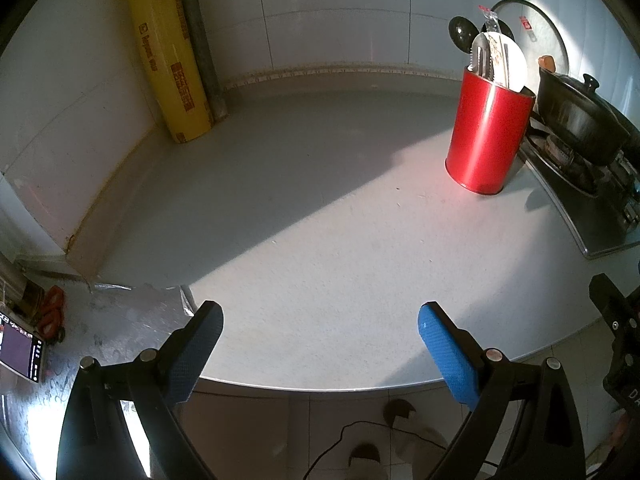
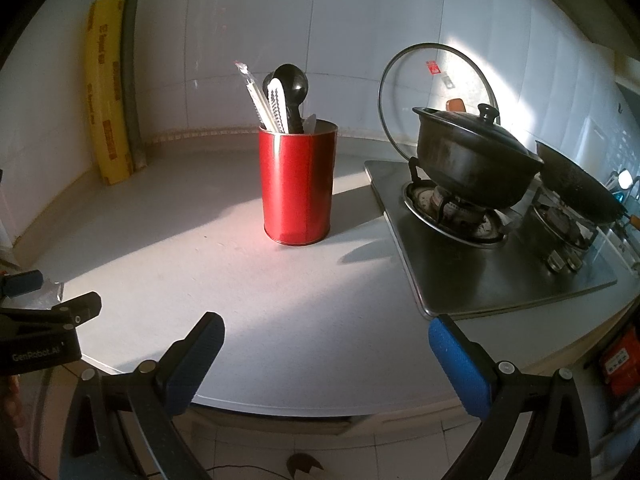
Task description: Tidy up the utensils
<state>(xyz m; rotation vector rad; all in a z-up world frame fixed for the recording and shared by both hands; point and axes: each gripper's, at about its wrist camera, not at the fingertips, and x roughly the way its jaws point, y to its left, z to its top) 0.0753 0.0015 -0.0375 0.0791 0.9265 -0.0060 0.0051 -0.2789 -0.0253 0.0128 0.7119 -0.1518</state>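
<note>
A red utensil holder (image 1: 489,134) stands upright on the white counter (image 1: 320,280), at the right in the left wrist view and in the middle of the right wrist view (image 2: 298,184). Several utensils stand in it: a black spoon (image 2: 292,88), a white serrated utensil (image 2: 276,104) and a wrapped stick (image 2: 250,88). My left gripper (image 1: 320,316) is open and empty over the counter's front edge. My right gripper (image 2: 326,330) is open and empty, also at the front edge. The left gripper shows at the left edge of the right wrist view (image 2: 40,328).
A gas hob (image 2: 500,248) lies right of the holder with a black lidded pot (image 2: 472,156) and a wok (image 2: 576,184) on it. A glass lid (image 2: 436,80) leans on the wall. A yellow wrap roll (image 1: 168,48) stands in the back left corner. A phone (image 1: 20,356) lies at the left.
</note>
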